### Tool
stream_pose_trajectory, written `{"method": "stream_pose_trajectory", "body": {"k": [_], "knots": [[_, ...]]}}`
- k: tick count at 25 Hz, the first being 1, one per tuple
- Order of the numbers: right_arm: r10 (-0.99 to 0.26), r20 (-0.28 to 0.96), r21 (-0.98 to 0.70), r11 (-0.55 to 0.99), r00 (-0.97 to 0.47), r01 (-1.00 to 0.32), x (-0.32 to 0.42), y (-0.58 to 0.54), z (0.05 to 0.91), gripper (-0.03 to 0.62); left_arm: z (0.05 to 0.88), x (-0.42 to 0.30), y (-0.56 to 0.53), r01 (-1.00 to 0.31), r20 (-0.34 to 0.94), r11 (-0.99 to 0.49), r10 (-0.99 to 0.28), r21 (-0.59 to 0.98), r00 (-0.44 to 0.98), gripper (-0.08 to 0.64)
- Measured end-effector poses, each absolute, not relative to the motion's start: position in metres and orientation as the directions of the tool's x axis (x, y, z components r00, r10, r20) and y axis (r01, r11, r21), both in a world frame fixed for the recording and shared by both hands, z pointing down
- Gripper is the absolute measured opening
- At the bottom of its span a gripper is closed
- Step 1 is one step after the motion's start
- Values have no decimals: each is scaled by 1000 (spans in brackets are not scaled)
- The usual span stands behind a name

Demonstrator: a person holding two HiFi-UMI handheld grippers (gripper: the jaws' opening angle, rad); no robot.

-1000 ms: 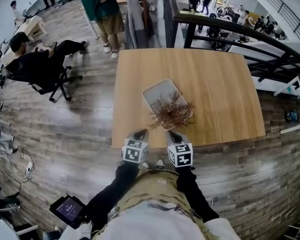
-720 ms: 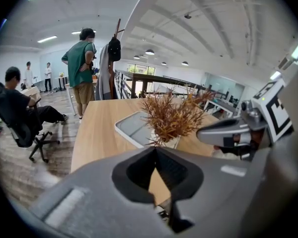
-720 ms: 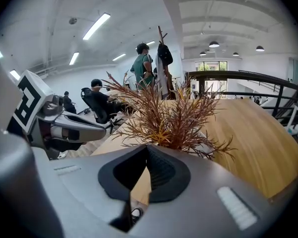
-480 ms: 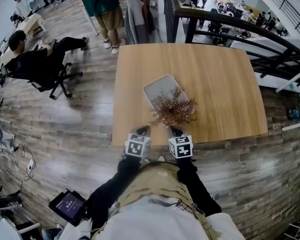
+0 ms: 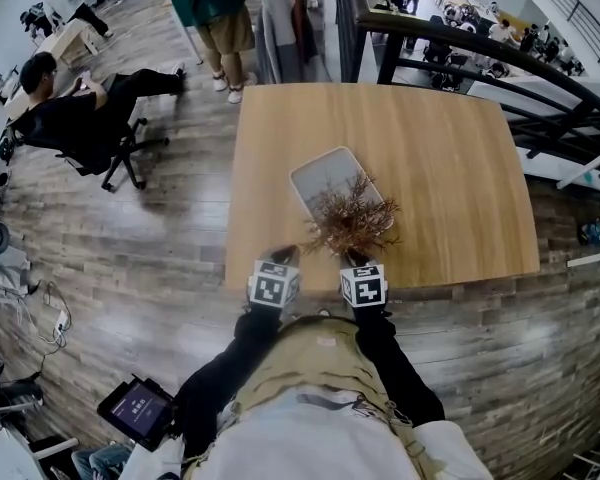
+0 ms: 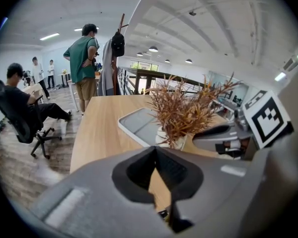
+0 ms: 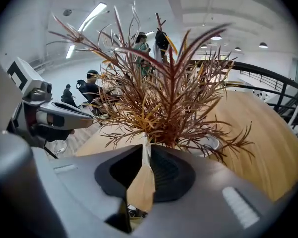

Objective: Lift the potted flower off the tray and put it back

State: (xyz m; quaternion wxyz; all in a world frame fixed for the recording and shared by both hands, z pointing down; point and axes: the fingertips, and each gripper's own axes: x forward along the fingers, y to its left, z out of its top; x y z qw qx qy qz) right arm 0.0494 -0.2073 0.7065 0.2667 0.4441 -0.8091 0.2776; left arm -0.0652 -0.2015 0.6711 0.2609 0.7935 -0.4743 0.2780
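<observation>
- Okay, head view: the potted flower (image 5: 352, 220) stands upright at the near end of the tray (image 5: 320, 173), on the worktop (image 5: 440, 168) close to my edge. Its brown sprigs hide the base, so from up here I can't say whether it sits fully on the tray. My left tool (image 5: 283, 258) and right tool (image 5: 352, 260) both hang just short of it, the right one straight in front of the plant and the left one off to its side.
- Left gripper view: my jaws are pressed together with nothing between them. The flower lies ahead and to the right. The white pot (image 6: 178, 142) shows here at the tray's near corner, which the head view conceals.
- Right gripper view: jaws together here too, and empty, with only a sliver of worktop between the pads. Sprigs fill the frame dead ahead and very near, so I judge this tool the closer one. It must spread before it can take the pot.
</observation>
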Motion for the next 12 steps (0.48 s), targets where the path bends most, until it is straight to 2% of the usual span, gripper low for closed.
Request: {"method": "stream_pose_trajectory", "body": {"k": [6, 12], "knots": [[-536, 710, -225, 440, -456, -869, 43, -219, 722, 160, 672, -74, -214, -903, 686, -401, -614, 155, 391, 2], [-520, 742, -235, 389, -423, -891, 53, -226, 746, 313, 675, -75, -217, -906, 687, -399, -619, 142, 380, 3]]}}
